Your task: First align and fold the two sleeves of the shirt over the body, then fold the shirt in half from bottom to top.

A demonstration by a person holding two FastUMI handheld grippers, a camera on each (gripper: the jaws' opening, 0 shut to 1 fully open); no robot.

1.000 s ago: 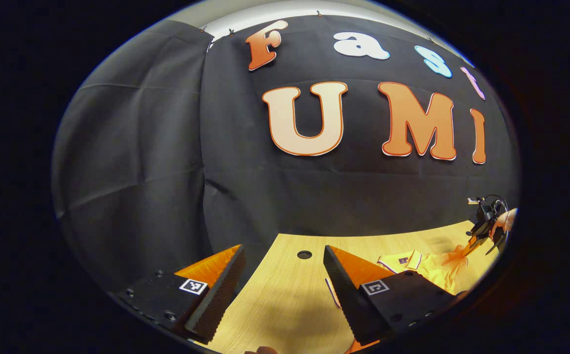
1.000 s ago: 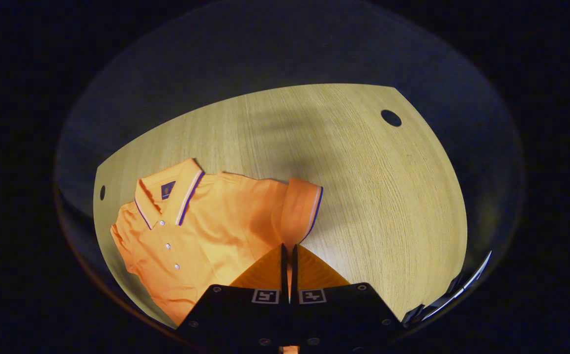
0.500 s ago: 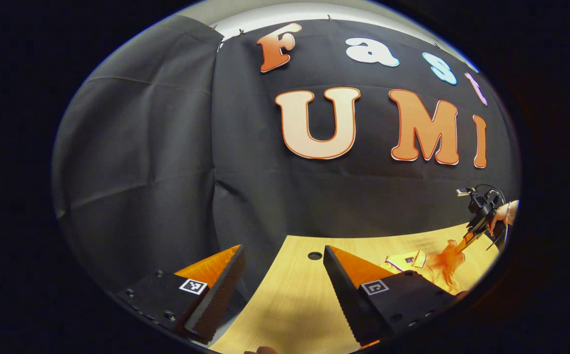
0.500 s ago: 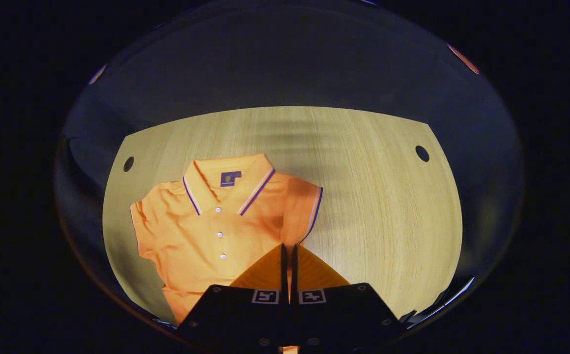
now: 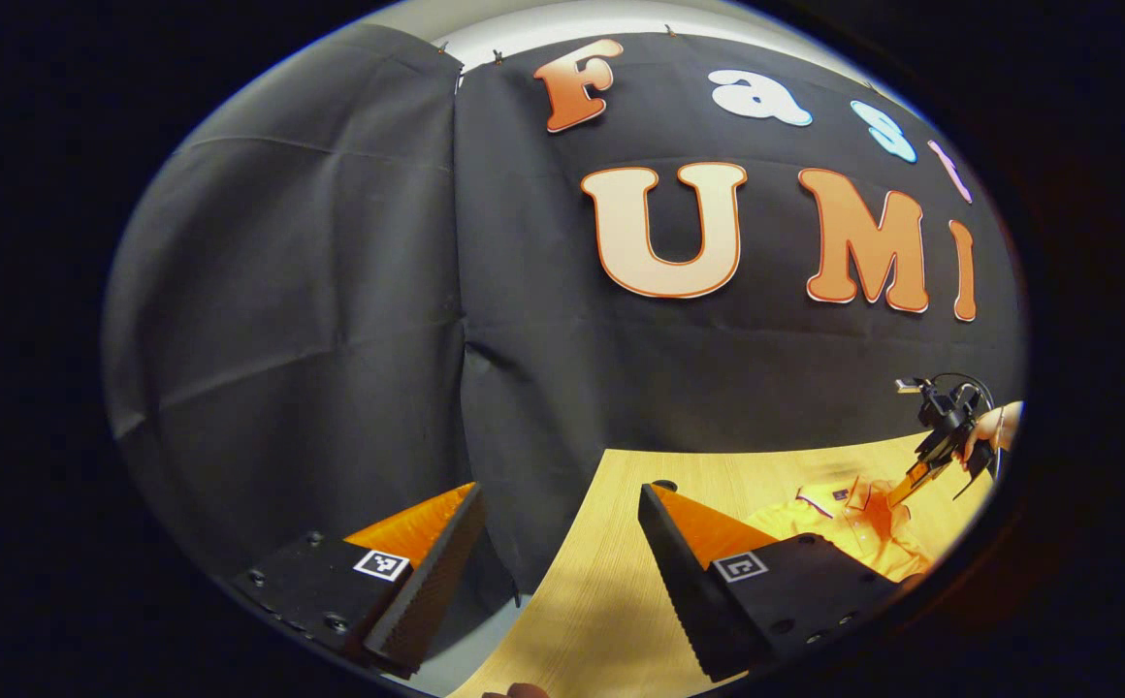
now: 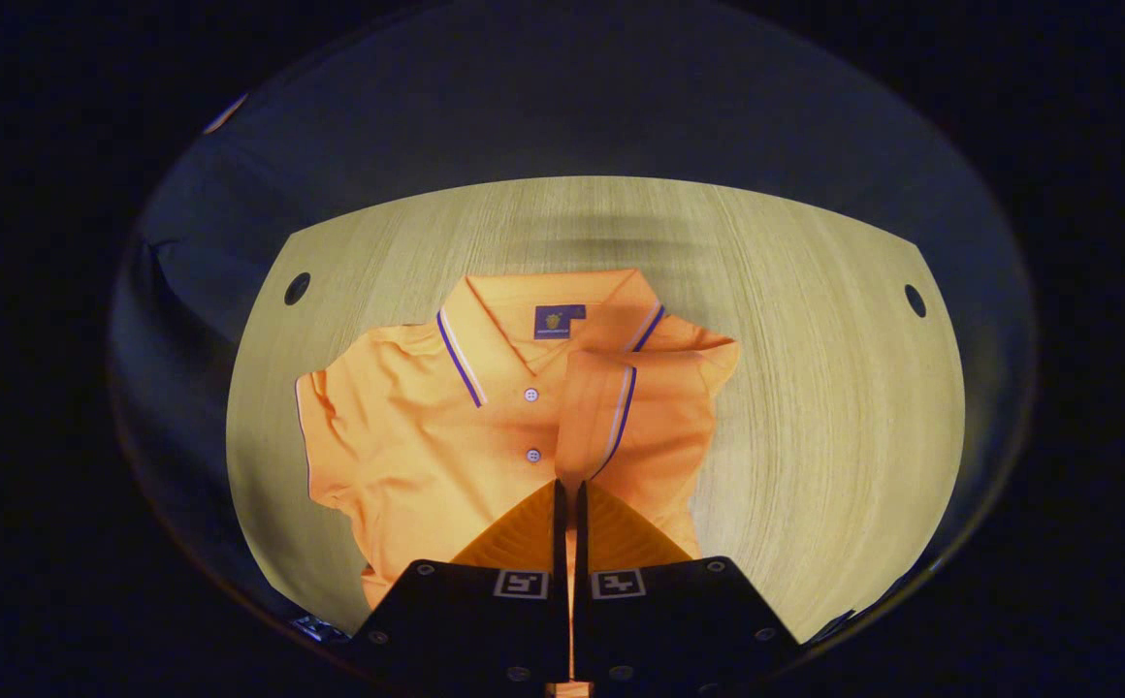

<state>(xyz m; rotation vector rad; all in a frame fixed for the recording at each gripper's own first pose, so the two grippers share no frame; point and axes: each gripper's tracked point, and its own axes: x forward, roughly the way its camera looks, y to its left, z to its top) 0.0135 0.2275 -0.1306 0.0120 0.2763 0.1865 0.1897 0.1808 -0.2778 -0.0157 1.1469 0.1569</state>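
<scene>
In the left gripper view, the left gripper is up in the air near the table edge, with its two fingers wide apart and nothing between them. Far off on the right, a hand holds the right gripper over the orange shirt.

In the right gripper view, the right gripper pinches the sleeve tight between both fingers. The sleeve lies over the shirt front, beside the buttons. The shirt sits flat on the wooden table.
</scene>
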